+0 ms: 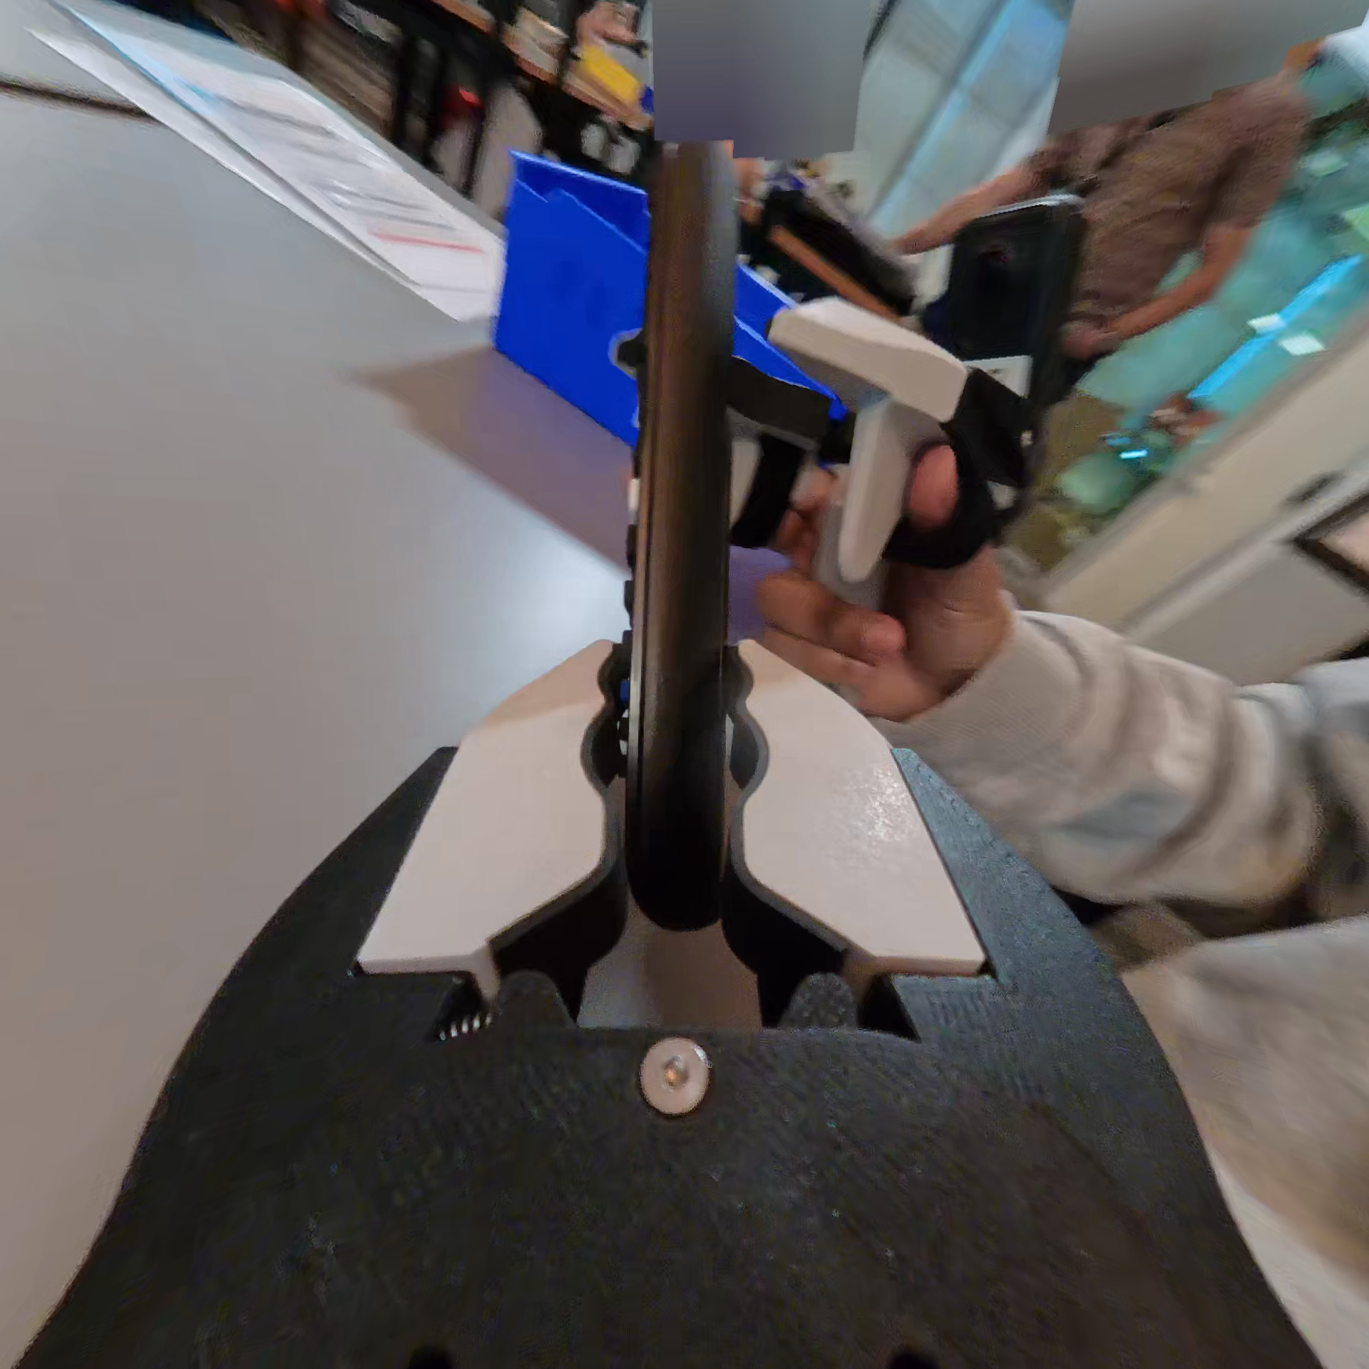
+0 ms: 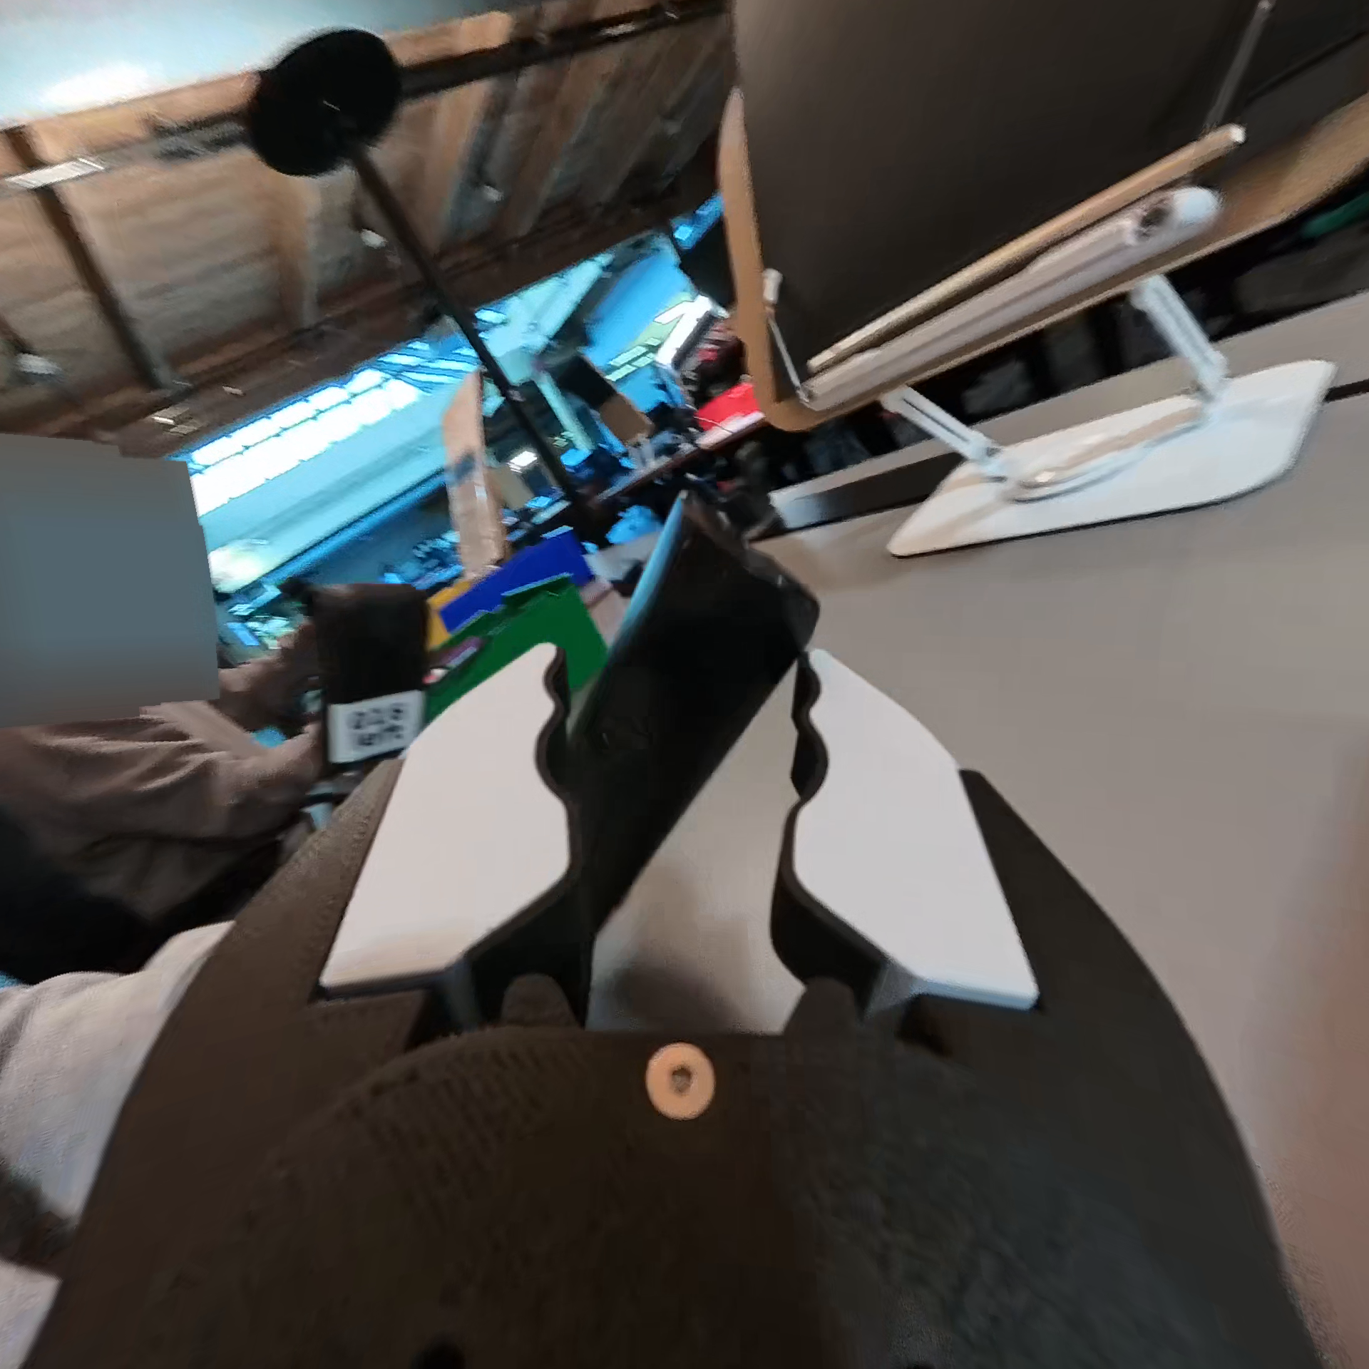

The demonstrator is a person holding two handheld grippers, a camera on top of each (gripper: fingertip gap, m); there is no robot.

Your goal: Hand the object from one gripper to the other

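Note:
The object is a flat black slab, like a phone (image 1: 685, 444), seen edge-on in the left wrist view. My left gripper (image 1: 674, 667) is shut on its lower end and holds it upright above the grey table (image 1: 185, 518). The right gripper (image 1: 867, 355), held by a hand (image 1: 889, 637), reaches in from the right at the slab's middle. In the right wrist view the slab (image 2: 711, 607) stands between the fingers of my right gripper (image 2: 681, 655). It lies against the left finger (image 2: 474, 800), with a gap to the right finger (image 2: 889, 815). The right gripper is open.
A blue bin (image 1: 570, 296) and paper sheets (image 1: 296, 148) lie on the table behind the slab. A laptop (image 2: 963, 185) on a white stand (image 2: 1111, 459) sits to the far right. A green bin (image 2: 548, 630) stands beyond. A person (image 1: 1185, 185) stands in the background. The grippers' ends are close to 8 centimetres from one another.

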